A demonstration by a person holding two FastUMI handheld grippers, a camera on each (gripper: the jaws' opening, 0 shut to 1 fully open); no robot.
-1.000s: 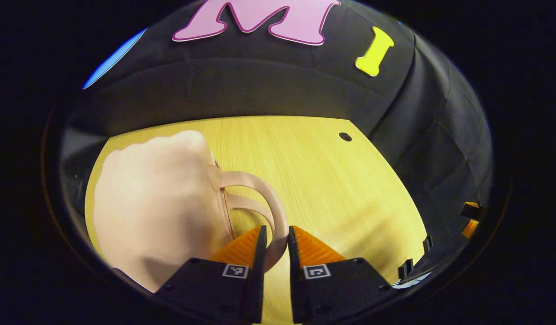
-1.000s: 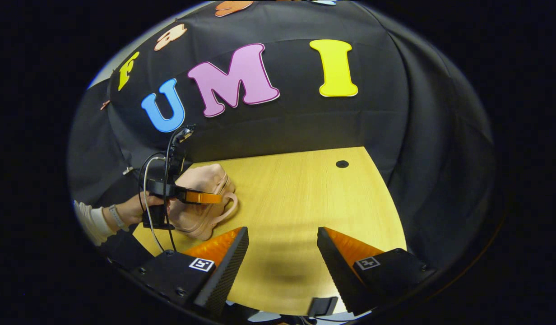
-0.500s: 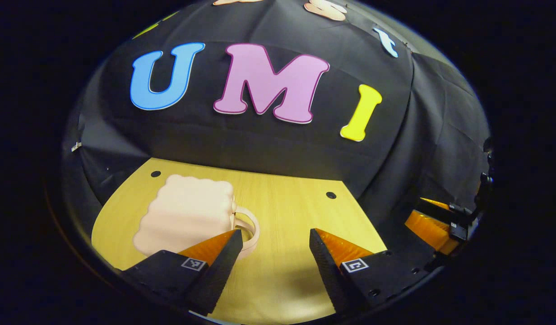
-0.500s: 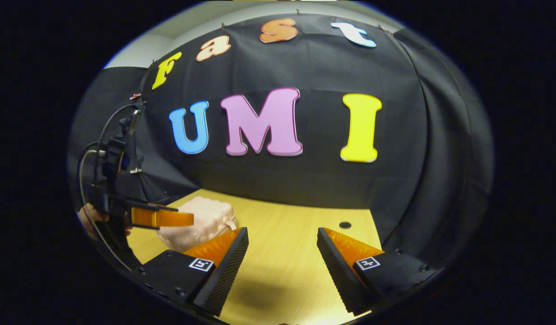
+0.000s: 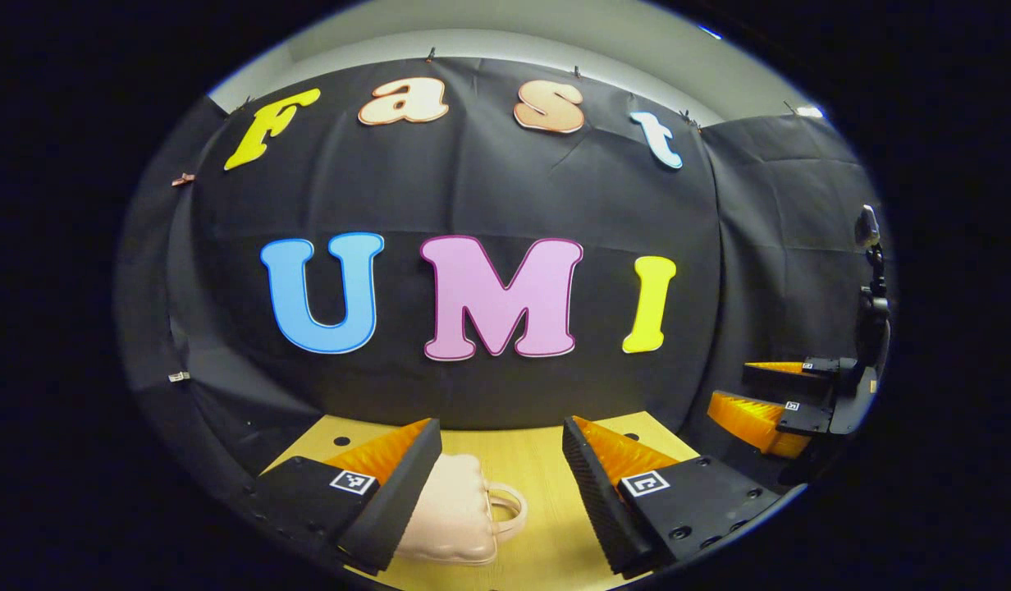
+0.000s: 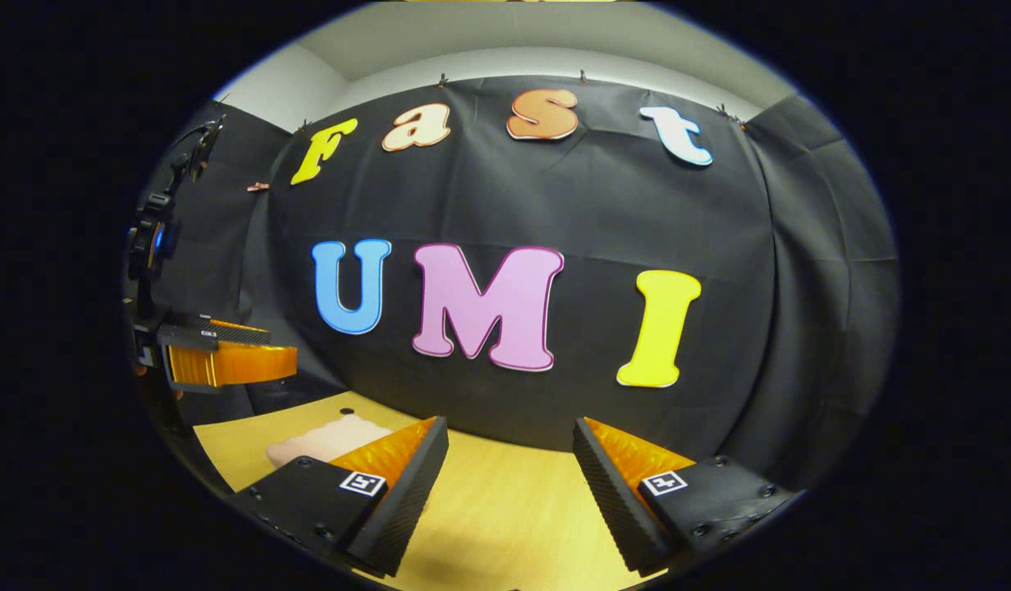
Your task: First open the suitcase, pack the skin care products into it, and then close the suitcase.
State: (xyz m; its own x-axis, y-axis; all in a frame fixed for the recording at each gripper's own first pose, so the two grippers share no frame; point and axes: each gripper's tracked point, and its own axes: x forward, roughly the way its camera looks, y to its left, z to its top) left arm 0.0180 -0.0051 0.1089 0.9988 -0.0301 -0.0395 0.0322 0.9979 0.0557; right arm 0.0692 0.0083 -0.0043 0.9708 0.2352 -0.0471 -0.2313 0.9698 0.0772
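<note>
A small pale pink suitcase (image 5: 456,513) lies shut on the wooden table (image 5: 542,492), its loop handle (image 5: 510,501) pointing right. My left gripper (image 5: 501,425) hangs open above and in front of it, nothing between its fingers, with the case partly hidden behind the left finger. In the right gripper view the suitcase (image 6: 325,439) is a pink edge at the lower left, behind that gripper's left finger. My right gripper (image 6: 510,424) is open and empty over bare table (image 6: 505,509). The left gripper (image 6: 226,357) floats above the case at the left.
The black cloth wall closes the table at the back and on both sides. The right gripper (image 5: 768,402) hovers at the far right of the left gripper view. A small round hole (image 6: 347,411) marks the tabletop near the case.
My left gripper let go of the suitcase handle, opened, and pulled up and back. The right gripper also rose; both views now tilt up toward the wall. The suitcase stayed put.
</note>
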